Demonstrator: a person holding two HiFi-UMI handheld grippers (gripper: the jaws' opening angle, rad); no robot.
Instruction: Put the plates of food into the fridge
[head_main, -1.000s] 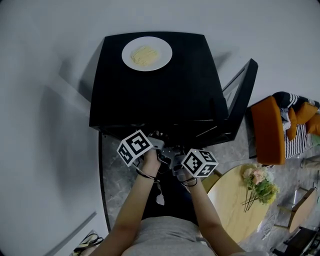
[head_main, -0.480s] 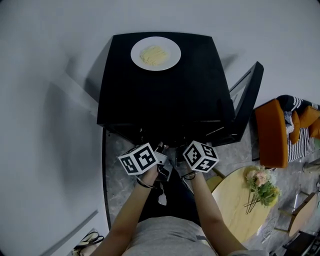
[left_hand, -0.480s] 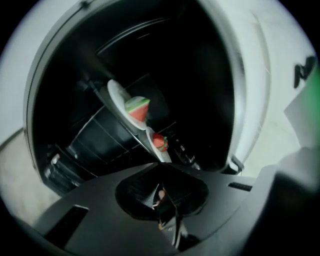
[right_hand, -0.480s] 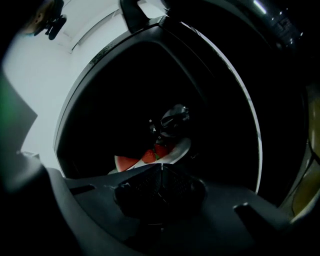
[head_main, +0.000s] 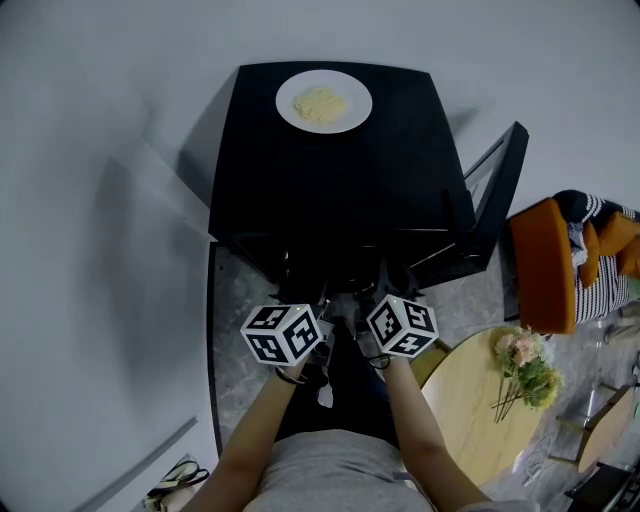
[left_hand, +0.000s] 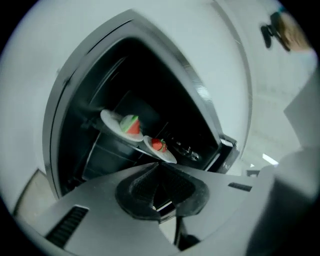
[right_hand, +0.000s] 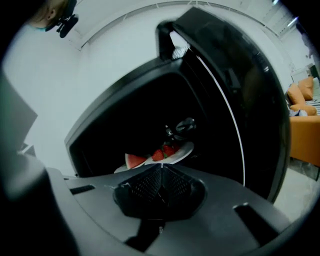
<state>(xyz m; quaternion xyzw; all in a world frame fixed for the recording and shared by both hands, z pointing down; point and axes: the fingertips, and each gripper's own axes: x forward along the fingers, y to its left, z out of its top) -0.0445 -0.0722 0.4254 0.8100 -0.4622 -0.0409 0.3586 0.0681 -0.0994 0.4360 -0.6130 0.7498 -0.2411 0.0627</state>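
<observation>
fridge (head_main: 330, 180) black; plate (head_main: 353, 110) white; strawberries (right_hand: 165, 151) red; armchair (head_main: 540, 265) orange

A plate (head_main: 323, 102) lies on the fridge (head_main: 340, 190), toward its back. The door (head_main: 492, 205) stands open at right. Inside, seemingly on one shelf, a left plate (left_hand: 119, 125) and a right plate (left_hand: 162, 149) touch. The left gripper (left_hand: 159, 170) and right gripper (right_hand: 161, 181) hang side by side before the opening.
</observation>
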